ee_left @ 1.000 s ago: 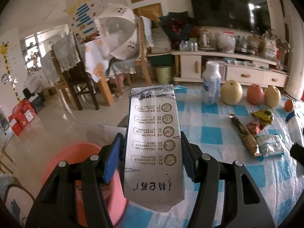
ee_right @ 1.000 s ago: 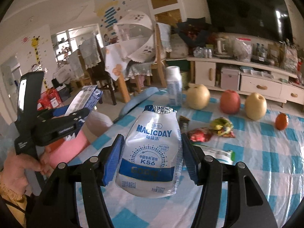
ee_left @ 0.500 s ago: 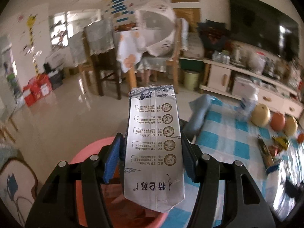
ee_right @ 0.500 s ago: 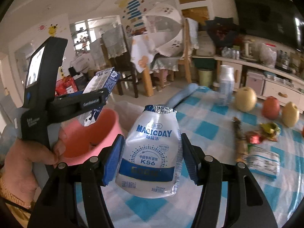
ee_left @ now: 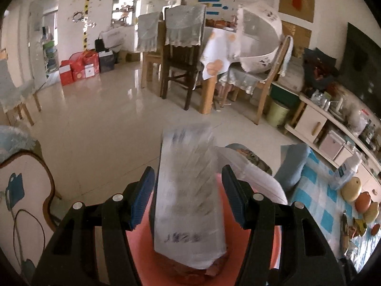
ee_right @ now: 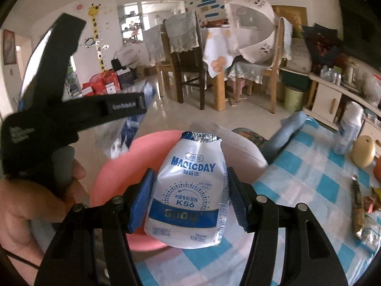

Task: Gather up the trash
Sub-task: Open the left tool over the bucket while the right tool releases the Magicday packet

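Observation:
My left gripper (ee_left: 188, 197) stands open over the pink bin (ee_left: 140, 243). The white carton (ee_left: 189, 202) is blurred between its pads, loose and dropping toward the bin. In the right wrist view the left gripper (ee_right: 133, 109) hangs above the pink bin (ee_right: 119, 166), with the carton (ee_right: 128, 131) blurred below its tip. My right gripper (ee_right: 190, 197) is shut on a white and blue MAGICDAY drink pouch (ee_right: 190, 197), held by the bin's near rim, over the table edge.
A blue-checked tablecloth (ee_right: 309, 178) carries wrappers (ee_right: 359, 209), a white bottle (ee_right: 347, 128) and round fruit (ee_right: 363, 151). A white bag (ee_right: 238, 143) and a blue cloth (ee_right: 285, 128) lie beyond the bin. Chairs and a dining table (ee_left: 190, 54) stand across the floor.
The left gripper swung left from the table to over the pink bin and opened; the carton is slipping free. The right gripper followed left with its pouch toward the bin.

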Action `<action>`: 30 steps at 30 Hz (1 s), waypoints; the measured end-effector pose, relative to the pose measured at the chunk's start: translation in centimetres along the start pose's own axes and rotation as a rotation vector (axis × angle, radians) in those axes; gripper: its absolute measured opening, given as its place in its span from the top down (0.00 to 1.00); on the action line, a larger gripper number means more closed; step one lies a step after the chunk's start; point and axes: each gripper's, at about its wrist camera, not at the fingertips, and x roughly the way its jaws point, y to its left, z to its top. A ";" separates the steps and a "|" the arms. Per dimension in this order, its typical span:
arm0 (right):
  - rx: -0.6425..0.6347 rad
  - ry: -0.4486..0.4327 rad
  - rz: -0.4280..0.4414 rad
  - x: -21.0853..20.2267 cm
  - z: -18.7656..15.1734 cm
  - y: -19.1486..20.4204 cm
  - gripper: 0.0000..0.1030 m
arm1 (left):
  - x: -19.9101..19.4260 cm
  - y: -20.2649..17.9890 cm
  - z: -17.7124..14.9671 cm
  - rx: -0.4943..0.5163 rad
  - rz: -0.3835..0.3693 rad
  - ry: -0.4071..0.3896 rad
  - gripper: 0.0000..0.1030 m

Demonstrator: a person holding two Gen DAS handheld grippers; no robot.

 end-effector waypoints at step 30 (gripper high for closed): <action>0.142 0.053 -0.271 -5.8 -6.0 -7.5 0.11 | -3.0 -9.4 -2.9 0.300 -0.078 -0.101 0.08</action>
